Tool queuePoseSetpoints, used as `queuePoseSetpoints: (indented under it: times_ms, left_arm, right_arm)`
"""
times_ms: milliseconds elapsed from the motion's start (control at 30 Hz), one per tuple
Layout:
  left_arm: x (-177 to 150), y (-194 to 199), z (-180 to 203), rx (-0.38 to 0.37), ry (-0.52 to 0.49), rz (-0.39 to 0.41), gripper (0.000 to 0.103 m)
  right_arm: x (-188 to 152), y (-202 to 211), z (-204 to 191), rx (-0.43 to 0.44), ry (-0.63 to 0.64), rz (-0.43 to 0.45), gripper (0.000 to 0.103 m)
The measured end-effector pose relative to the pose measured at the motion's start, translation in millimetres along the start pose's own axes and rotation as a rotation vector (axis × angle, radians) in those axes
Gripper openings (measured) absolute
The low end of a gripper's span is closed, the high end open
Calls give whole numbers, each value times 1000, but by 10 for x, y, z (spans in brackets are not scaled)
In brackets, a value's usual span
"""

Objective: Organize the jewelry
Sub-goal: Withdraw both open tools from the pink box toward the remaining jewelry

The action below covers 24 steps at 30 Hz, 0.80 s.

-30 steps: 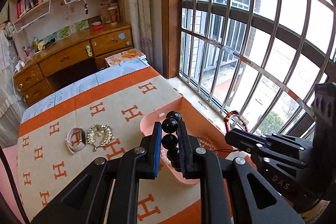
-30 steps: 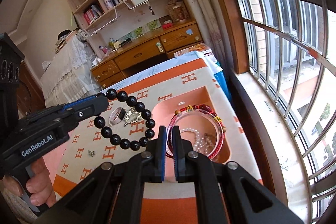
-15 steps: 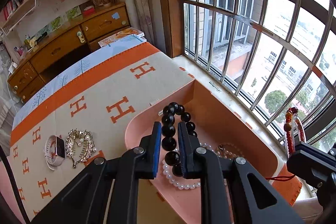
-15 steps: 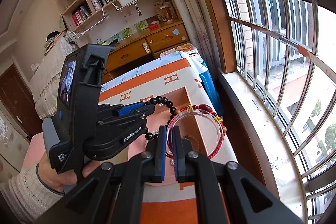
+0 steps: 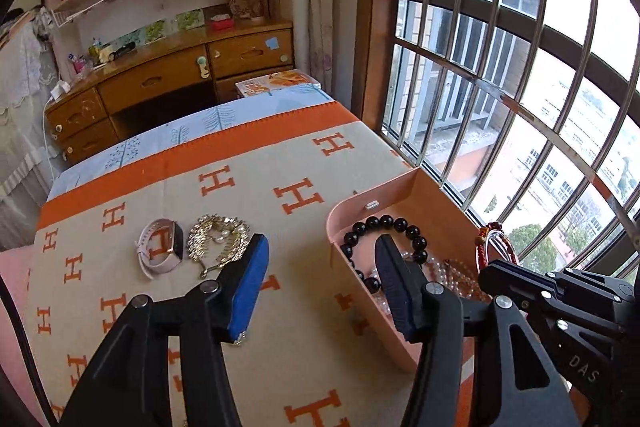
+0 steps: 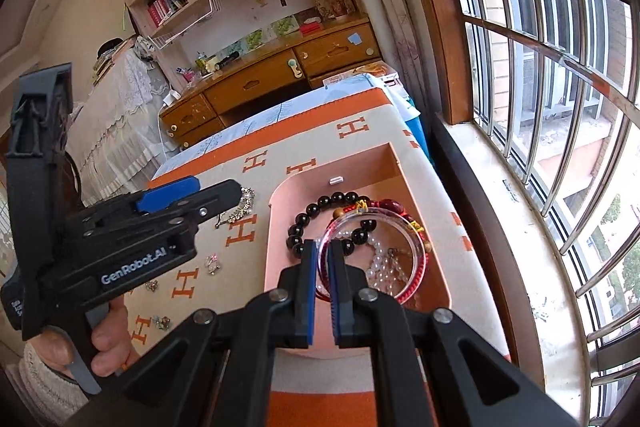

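Observation:
A pink tray (image 5: 362, 311) (image 6: 276, 227) lies on the orange-and-cream H-pattern cloth by the window. A black bead bracelet (image 5: 390, 223) (image 6: 320, 207) lies in the tray beside a white pearl string (image 6: 378, 263). My left gripper (image 5: 322, 247) is open and empty, its jaws straddling the tray's left wall. My right gripper (image 6: 322, 247) is shut on a red and clear bangle (image 6: 400, 223) (image 5: 486, 247) and holds it over the tray. A pink watch (image 5: 160, 251) and a gold pearl brooch (image 5: 218, 237) (image 6: 240, 205) lie on the cloth to the left.
Small earrings (image 6: 212, 263) lie on the cloth near the front left. A barred window (image 5: 520, 67) runs along the right side. A wooden desk (image 5: 172, 83) and bookshelves stand at the far end.
My left gripper opened and let go of the black bead bracelet, which now lies in the tray, then drew back left. My right gripper still holds the bangle over the tray.

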State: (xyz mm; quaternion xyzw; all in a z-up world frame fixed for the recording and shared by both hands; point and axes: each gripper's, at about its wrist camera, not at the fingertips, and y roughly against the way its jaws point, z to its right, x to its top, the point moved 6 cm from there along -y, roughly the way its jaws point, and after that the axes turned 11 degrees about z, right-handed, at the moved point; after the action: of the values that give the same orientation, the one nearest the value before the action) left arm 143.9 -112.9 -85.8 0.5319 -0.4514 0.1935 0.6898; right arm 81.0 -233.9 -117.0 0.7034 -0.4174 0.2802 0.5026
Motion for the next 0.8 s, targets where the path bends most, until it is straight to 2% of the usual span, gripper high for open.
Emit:
queuePoseSetpoints:
  times_ms: [300, 467, 800]
  left_arm:
    - [-278, 314, -430, 75, 97, -9, 55]
    - [-371, 504, -565, 132, 106, 9, 71]
    - [-405, 880, -738, 181, 133, 74, 79]
  right_arm:
    - [-120, -236, -52, -1, 6, -79, 6]
    - [-178, -285, -16, -13, -33, -124, 6]
    - [-219, -153, -317, 19, 25, -124, 7]
